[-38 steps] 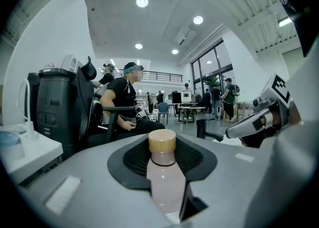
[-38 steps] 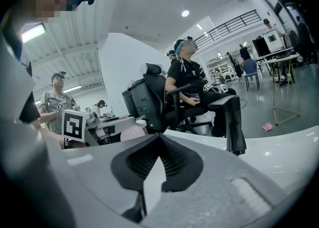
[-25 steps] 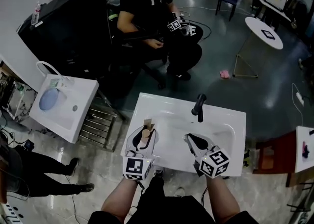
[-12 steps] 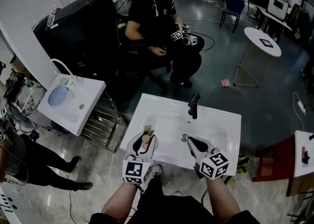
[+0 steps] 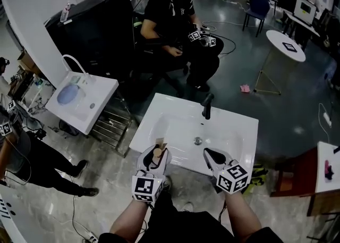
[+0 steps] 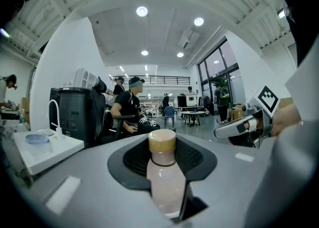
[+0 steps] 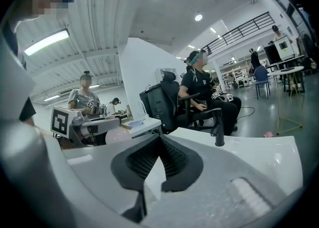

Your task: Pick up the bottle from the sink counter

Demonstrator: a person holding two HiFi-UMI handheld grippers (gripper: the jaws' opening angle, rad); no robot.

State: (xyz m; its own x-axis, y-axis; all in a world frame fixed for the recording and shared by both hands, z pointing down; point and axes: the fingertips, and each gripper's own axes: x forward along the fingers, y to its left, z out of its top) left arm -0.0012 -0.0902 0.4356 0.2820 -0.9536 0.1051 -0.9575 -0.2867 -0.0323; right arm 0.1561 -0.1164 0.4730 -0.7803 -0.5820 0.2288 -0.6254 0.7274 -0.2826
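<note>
The bottle [image 5: 156,153] has a pale pink body and a tan cap. It stands upright between the jaws of my left gripper [image 5: 154,149], which is shut on it at the near left edge of the white sink counter [image 5: 234,127]. In the left gripper view the bottle [image 6: 162,177] fills the gap between the dark pads of the left gripper [image 6: 162,144]. My right gripper [image 5: 208,154] hovers at the sink's near edge, shut and empty. The right gripper [image 7: 160,144] points toward the black faucet [image 7: 217,129].
The black faucet [image 5: 206,106] and the drain [image 5: 197,141] lie beyond the grippers. A second sink [image 5: 79,98] stands at the left with a metal rack [image 5: 114,125] beside it. A seated person in black [image 5: 170,18] is behind, and another person [image 5: 16,151] at far left.
Both grippers have drawn back from over the basin to the sink's near edge. The bottle has come along in the left gripper. The right gripper stays empty.
</note>
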